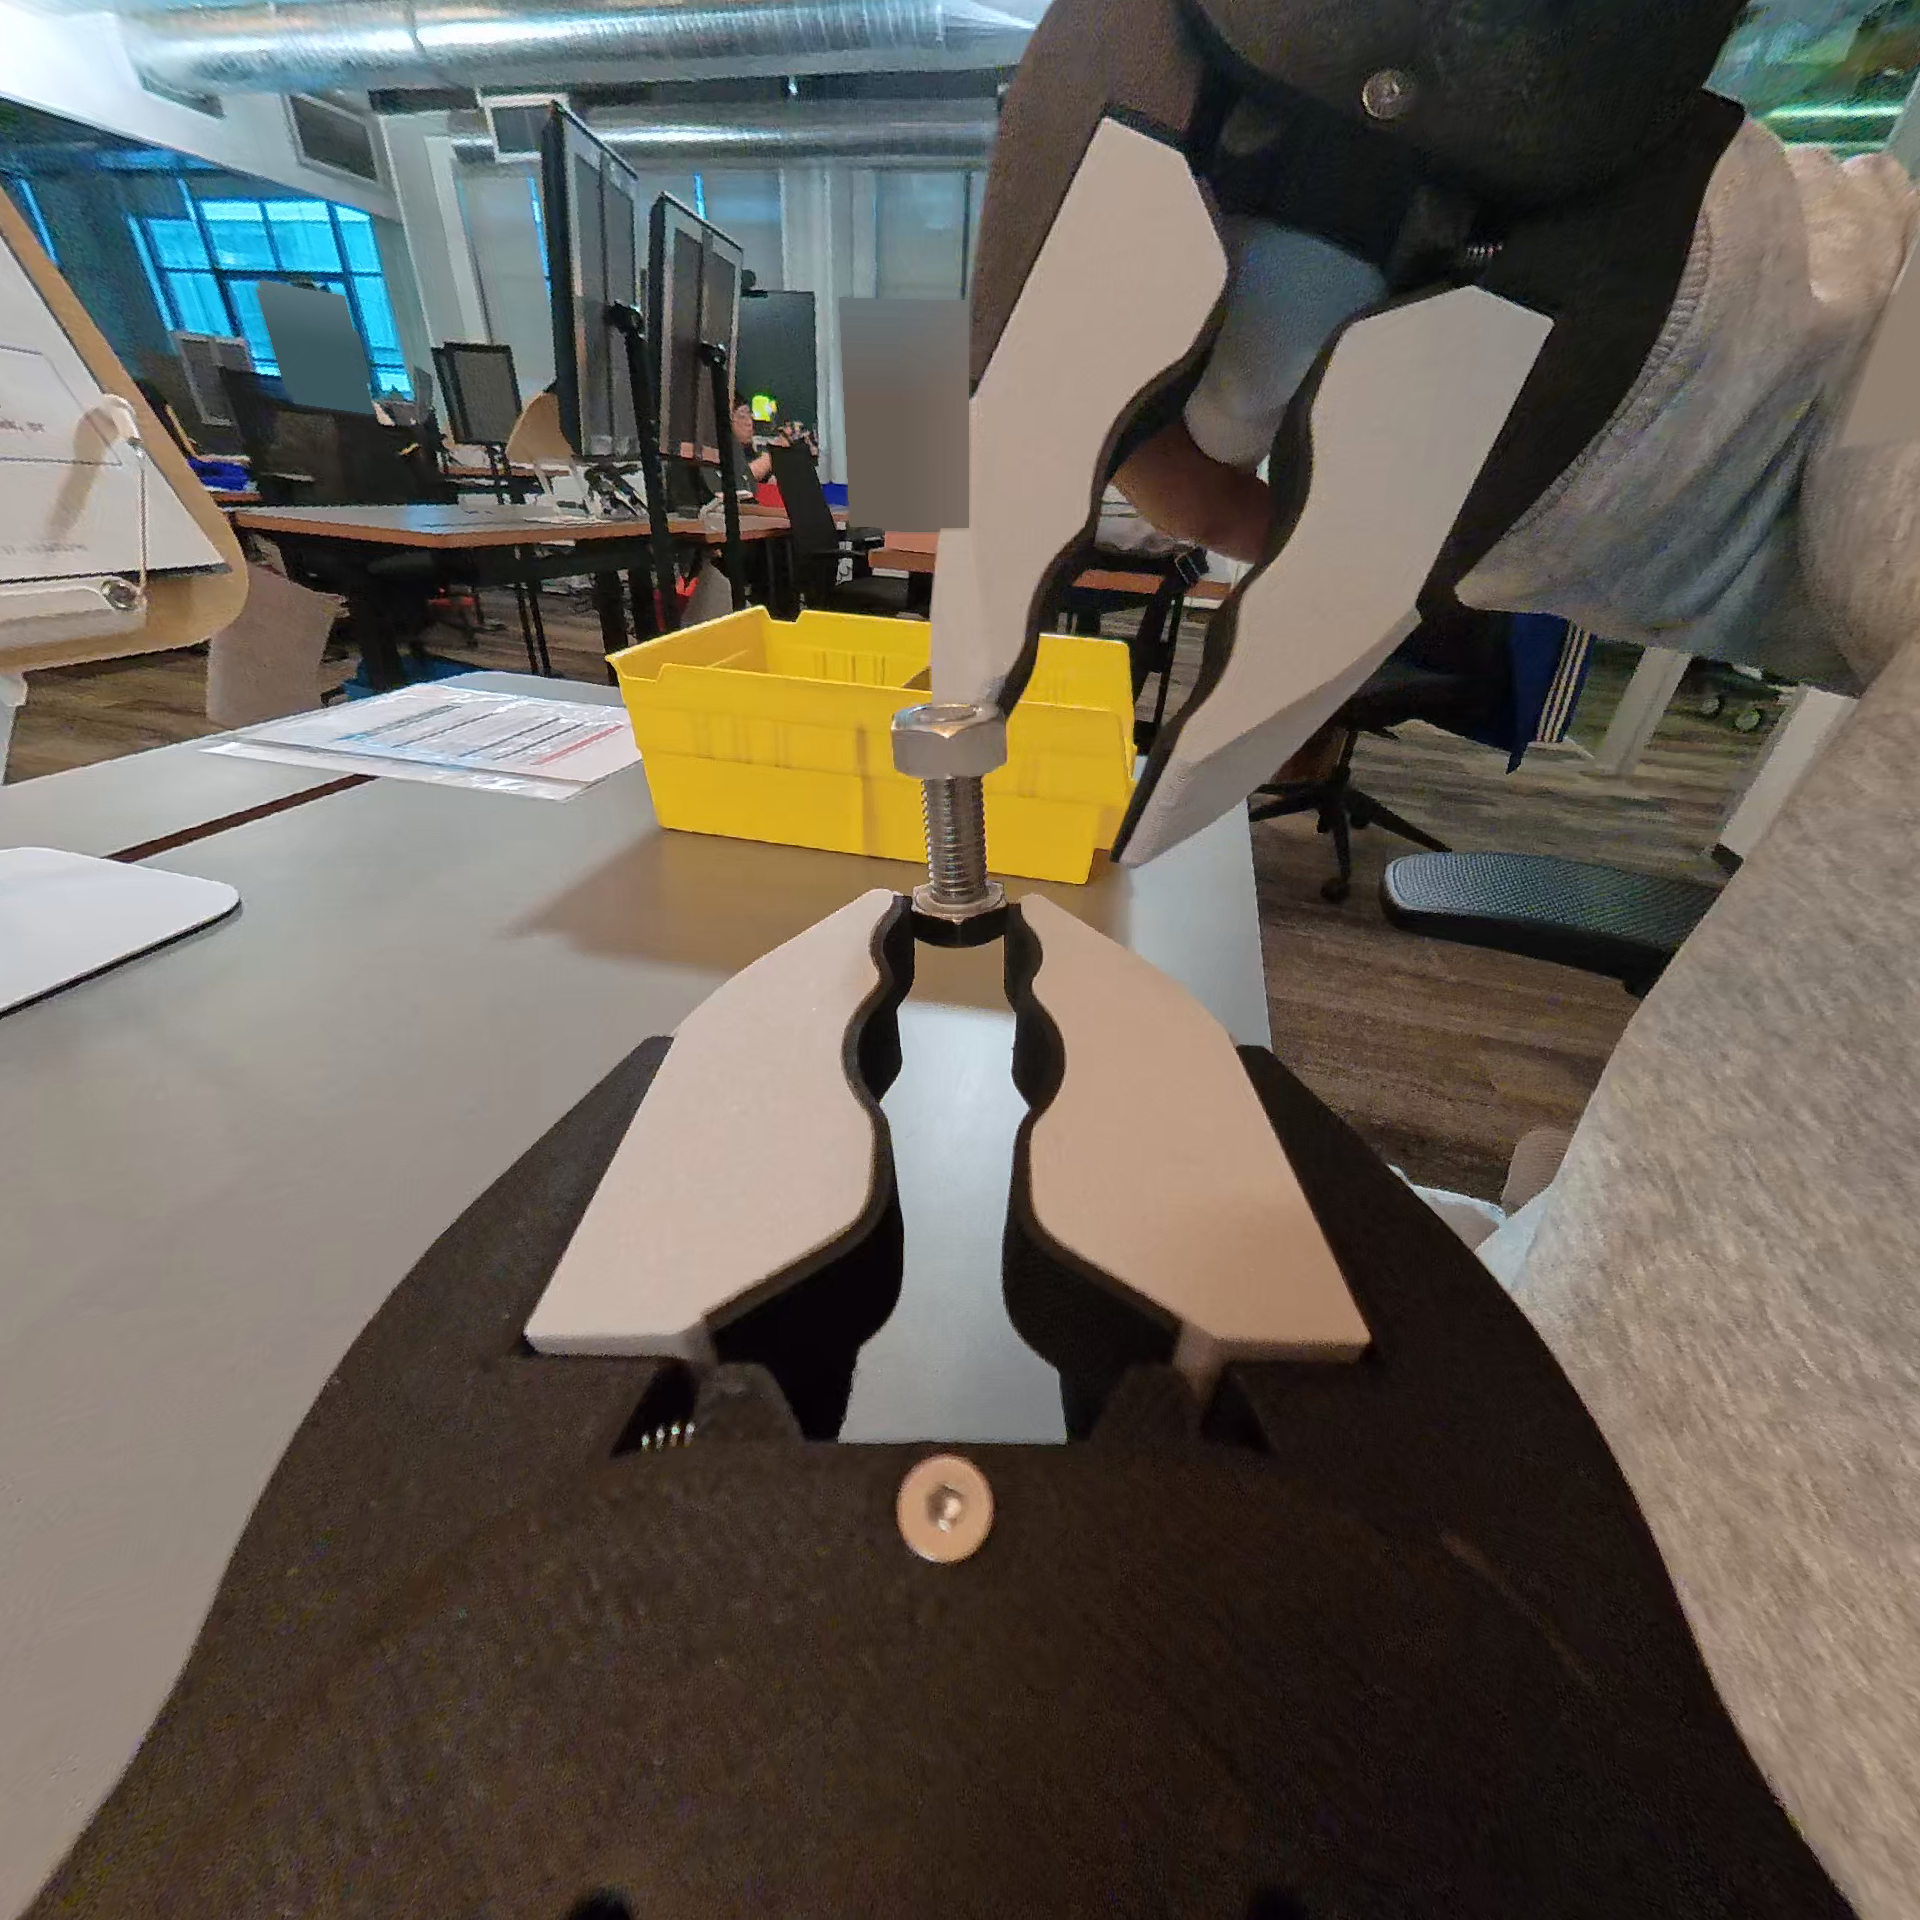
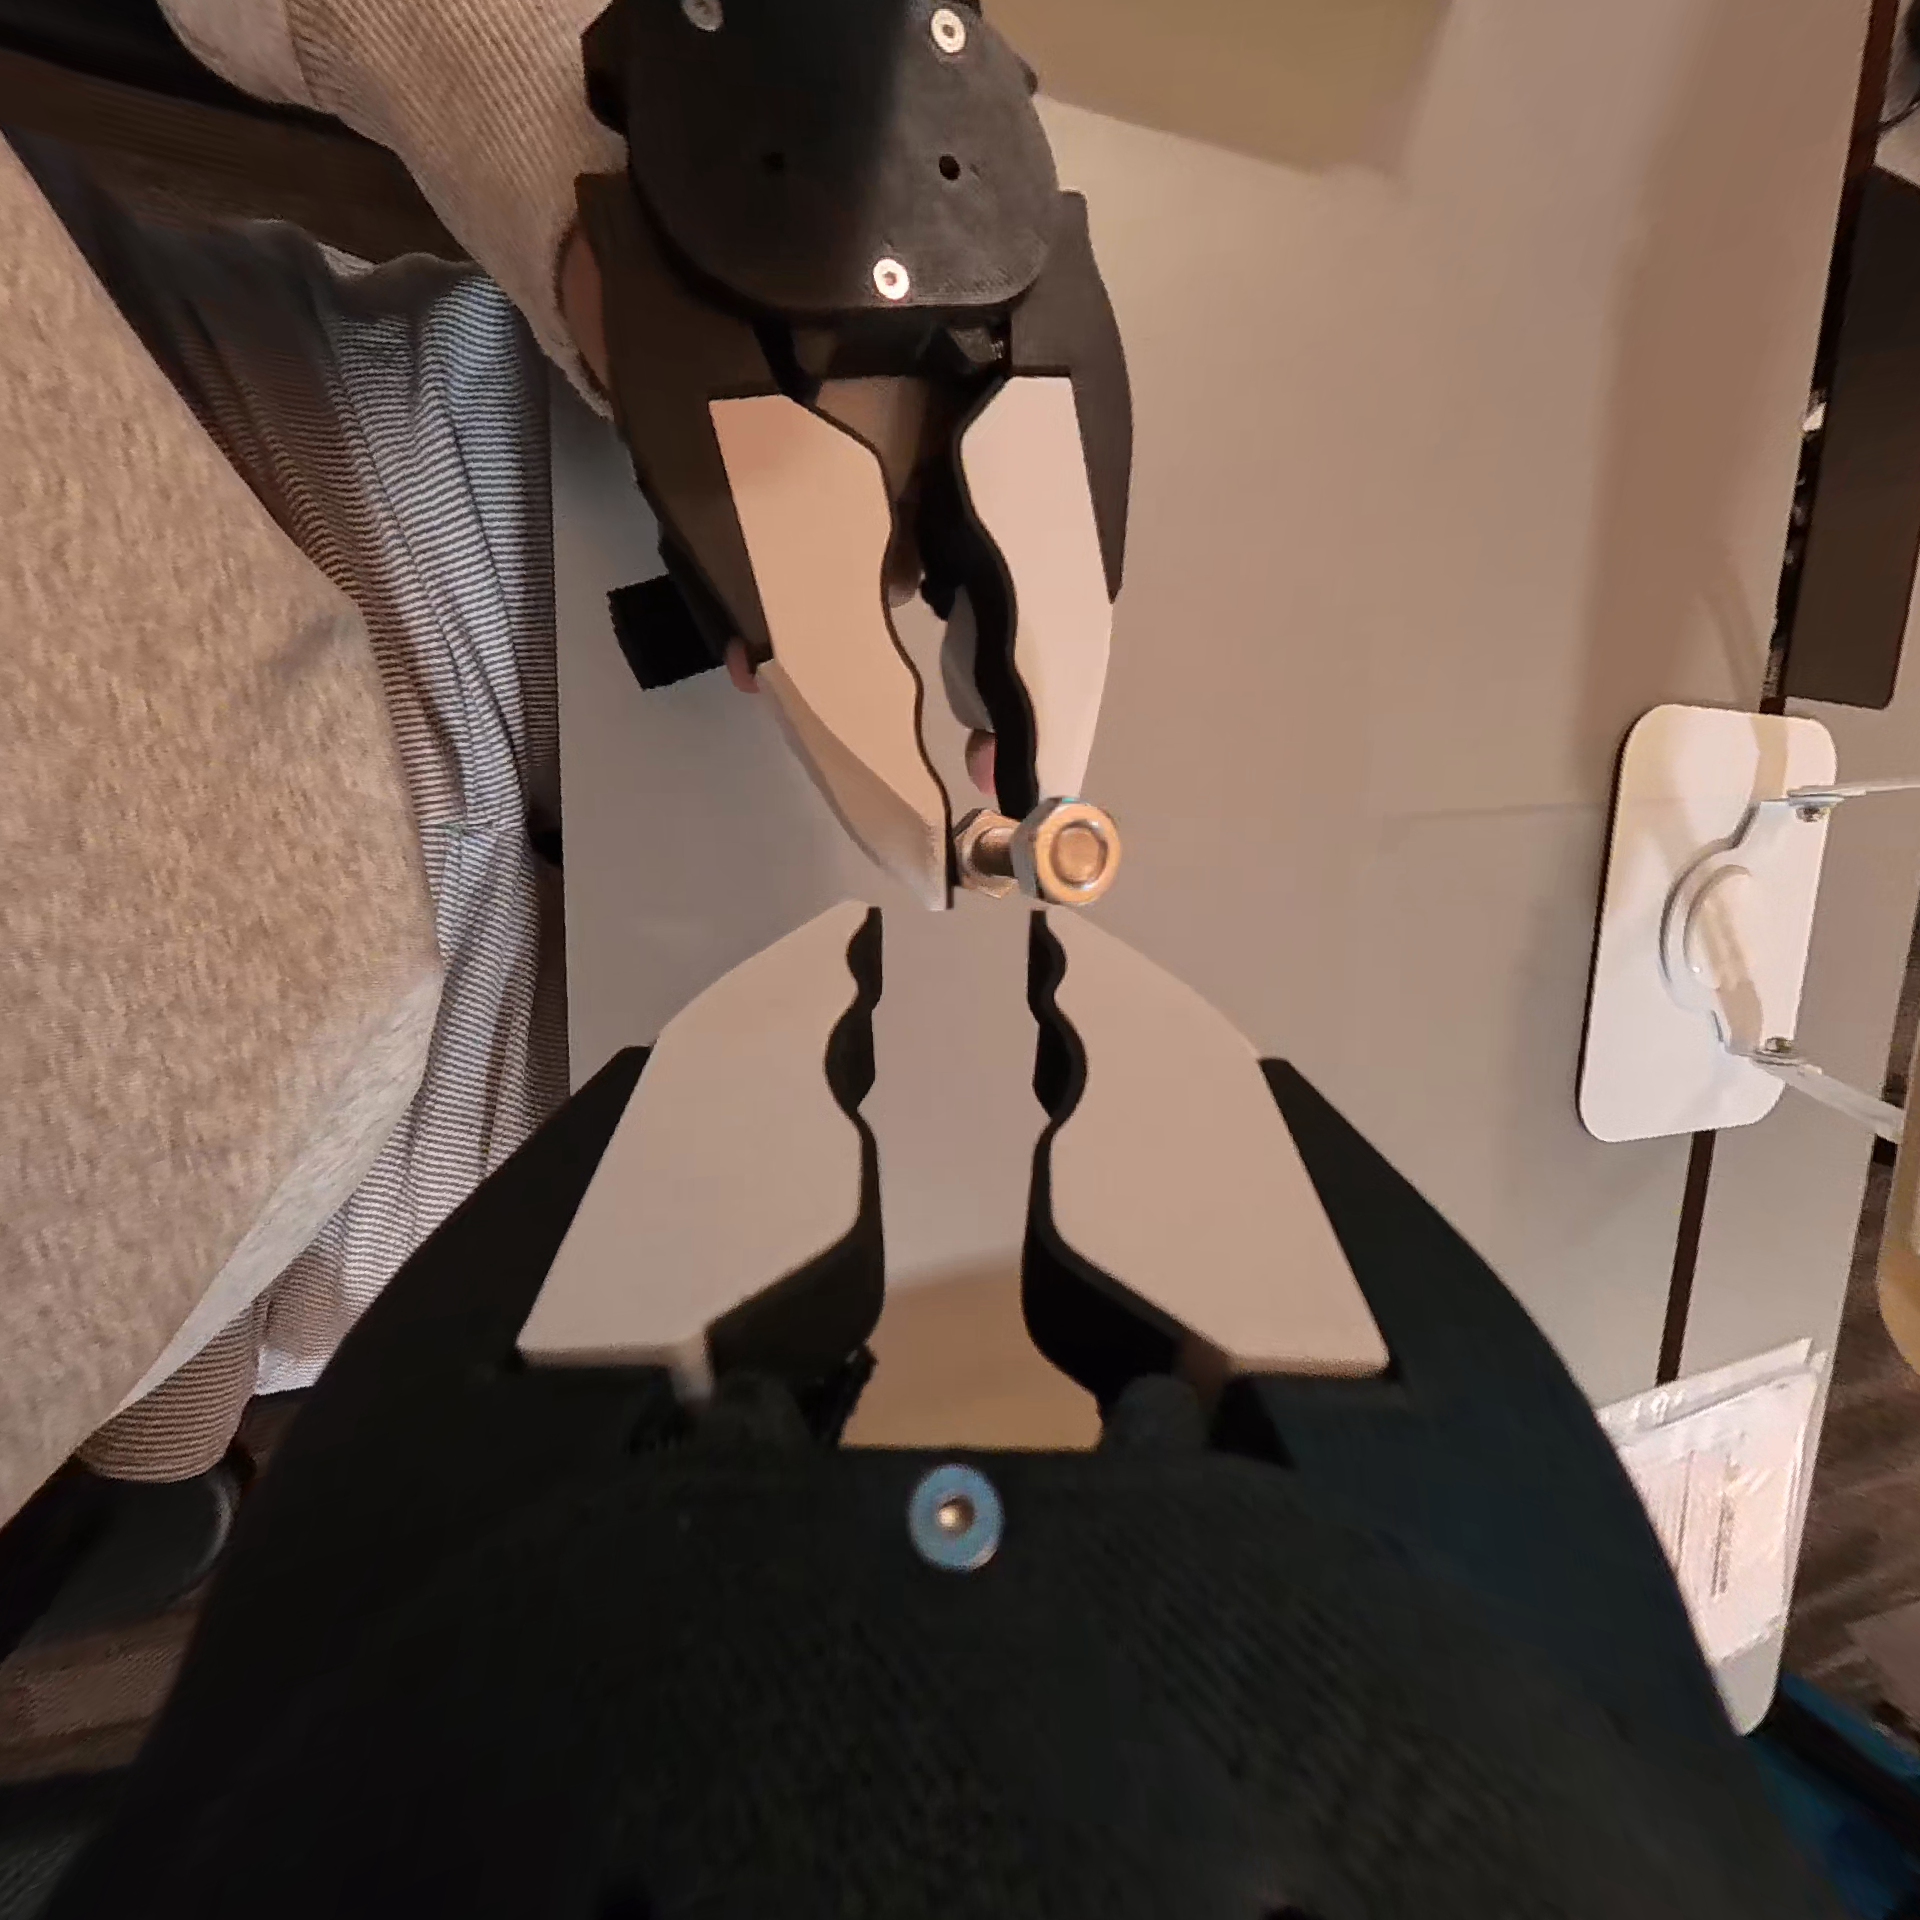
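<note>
Left tongs [image 1: 956, 920]: clenched on hex head of steel bolt [image 1: 948, 842], held upright at frame centre over worktop [image 1: 364, 1091]. Right tongs [image 1: 1060, 769]: released, one tip touching nut [image 1: 948, 736] at bolt top. Judged small, rigid, dense, slippery on smooth faces; grip across hex flats, not threads. Yellow bin [image 1: 790, 748] close behind; worktop edge just right; open room at left.
</note>
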Action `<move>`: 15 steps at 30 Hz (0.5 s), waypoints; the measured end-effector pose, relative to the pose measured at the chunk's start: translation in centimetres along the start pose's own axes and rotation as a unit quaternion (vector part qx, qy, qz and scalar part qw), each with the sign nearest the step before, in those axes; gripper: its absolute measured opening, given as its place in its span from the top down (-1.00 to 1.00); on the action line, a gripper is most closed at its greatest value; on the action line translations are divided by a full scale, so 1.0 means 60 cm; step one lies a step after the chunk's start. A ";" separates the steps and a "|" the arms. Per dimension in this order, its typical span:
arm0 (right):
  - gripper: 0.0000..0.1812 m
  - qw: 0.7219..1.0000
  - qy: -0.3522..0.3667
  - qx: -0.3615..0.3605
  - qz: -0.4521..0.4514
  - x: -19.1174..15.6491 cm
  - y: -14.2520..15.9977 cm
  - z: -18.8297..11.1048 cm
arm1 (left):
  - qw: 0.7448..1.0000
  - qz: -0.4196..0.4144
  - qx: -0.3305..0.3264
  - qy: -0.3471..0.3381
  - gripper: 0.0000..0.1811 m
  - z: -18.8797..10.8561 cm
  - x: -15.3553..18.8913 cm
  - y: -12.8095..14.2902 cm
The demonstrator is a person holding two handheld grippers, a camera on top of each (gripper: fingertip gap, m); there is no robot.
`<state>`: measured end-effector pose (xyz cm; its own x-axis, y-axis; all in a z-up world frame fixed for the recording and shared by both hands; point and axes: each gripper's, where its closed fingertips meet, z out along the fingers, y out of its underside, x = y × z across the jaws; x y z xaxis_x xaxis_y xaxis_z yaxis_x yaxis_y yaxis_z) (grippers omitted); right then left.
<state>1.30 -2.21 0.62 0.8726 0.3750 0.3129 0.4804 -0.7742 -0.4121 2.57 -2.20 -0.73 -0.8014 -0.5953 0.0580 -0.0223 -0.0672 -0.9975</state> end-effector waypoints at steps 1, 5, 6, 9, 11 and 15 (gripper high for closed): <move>0.69 1.000 0.003 0.002 -0.001 0.002 -0.001 0.001 | 1.000 0.002 -0.001 0.001 0.81 0.000 0.001 0.001; 0.65 1.000 0.002 0.011 -0.001 0.002 -0.007 0.005 | 1.000 0.008 -0.009 0.004 0.81 0.003 0.005 0.006; 0.64 1.000 0.002 0.013 -0.002 0.002 -0.009 0.007 | 1.000 0.008 -0.011 0.006 0.81 0.003 0.007 0.007; 0.58 1.000 0.004 0.017 -0.010 0.000 -0.014 0.011 | 1.000 0.018 -0.022 0.008 0.81 0.006 0.011 0.013; 0.58 1.000 0.001 0.024 -0.014 -0.004 -0.020 0.012 | 0.999 0.022 -0.030 0.008 0.81 0.009 0.013 0.019; 0.60 0.999 -0.004 0.028 -0.019 -0.010 -0.026 0.012 | 0.999 0.014 -0.038 0.009 0.81 0.011 0.013 0.025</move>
<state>0.11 -0.86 0.46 0.8543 0.4074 0.3228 0.5171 -0.7292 -0.4482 2.32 -3.29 -2.13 -0.8129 -0.5816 0.0300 -0.0440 0.0100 -0.9990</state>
